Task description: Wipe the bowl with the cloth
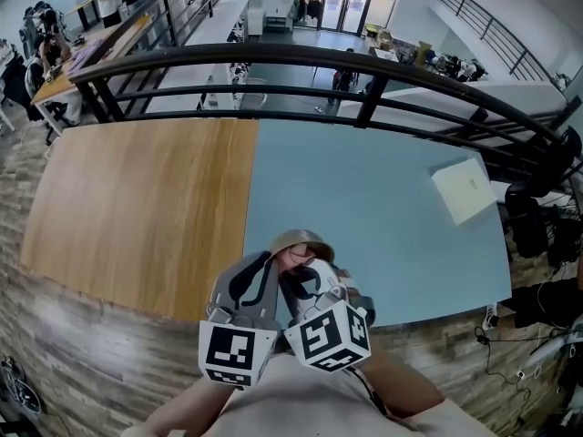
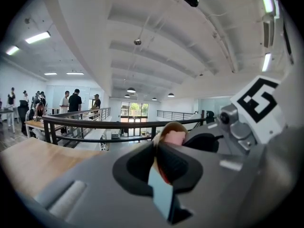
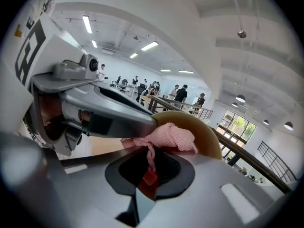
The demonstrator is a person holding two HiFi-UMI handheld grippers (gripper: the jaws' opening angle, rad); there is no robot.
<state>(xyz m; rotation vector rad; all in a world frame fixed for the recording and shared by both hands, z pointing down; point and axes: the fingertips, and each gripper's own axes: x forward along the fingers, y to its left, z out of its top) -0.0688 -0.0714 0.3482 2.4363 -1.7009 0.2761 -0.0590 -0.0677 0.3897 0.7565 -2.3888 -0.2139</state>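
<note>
The left tongs (image 2: 156,151) are clenching on the rim of the bowl (image 2: 174,126), the thin wall sitting between the two jaws. The bowl is tilting on its side, its hollow facing the right tongs (image 3: 149,163). Those are grasping a pink cloth (image 3: 166,137), which is bunching out past the jaw tips and pressing against the inside of the bowl. Both tongs are meeting close together over the near edge of the desk (image 1: 364,198). There is one bowl, one cloth and two tongs; one white flat box (image 1: 465,189) is lying well apart on the desk.
</note>
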